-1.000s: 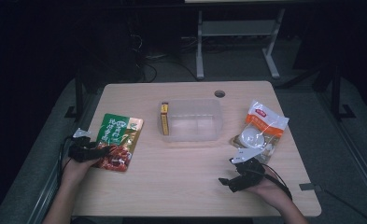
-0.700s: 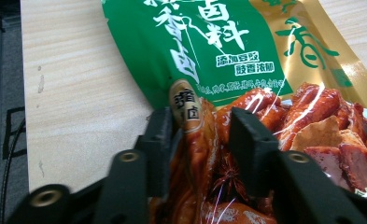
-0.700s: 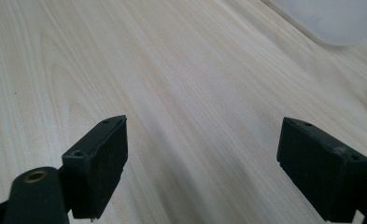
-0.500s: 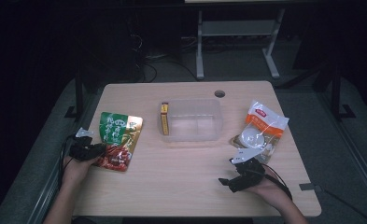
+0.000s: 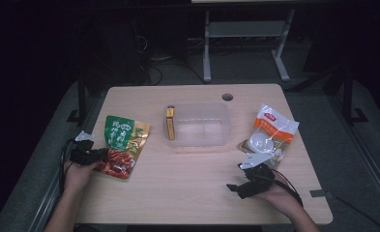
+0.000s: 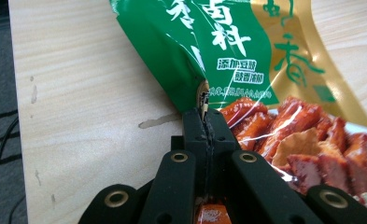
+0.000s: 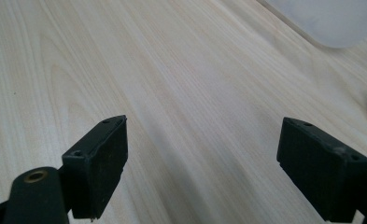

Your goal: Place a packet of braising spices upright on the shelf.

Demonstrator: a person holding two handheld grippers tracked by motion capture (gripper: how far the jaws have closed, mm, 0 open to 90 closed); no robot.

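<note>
A green and gold snack packet [image 5: 124,142] printed with red food lies flat at the table's left. My left gripper [image 5: 98,154] is at its near left edge. Its jaws have just been closing and now pinch that edge. In the left gripper view the two jaws of the left gripper [image 6: 203,115] meet on the crinkled green film of the packet [image 6: 246,56]. My right gripper [image 5: 234,186] rests low near the front right of the table. In the right gripper view, my right gripper [image 7: 202,151] stands open over bare wood with nothing between the jaws.
A clear plastic tub [image 5: 225,122] sits mid-table with a thin yellow box [image 5: 170,123] upright at its left end. A white and orange packet [image 5: 272,133] lies at the right, just beyond the right hand. A round cable hole [image 5: 227,96] marks the far edge.
The left gripper's jaws went from wide apart to closed on the packet's edge. Both hands kept their places.
</note>
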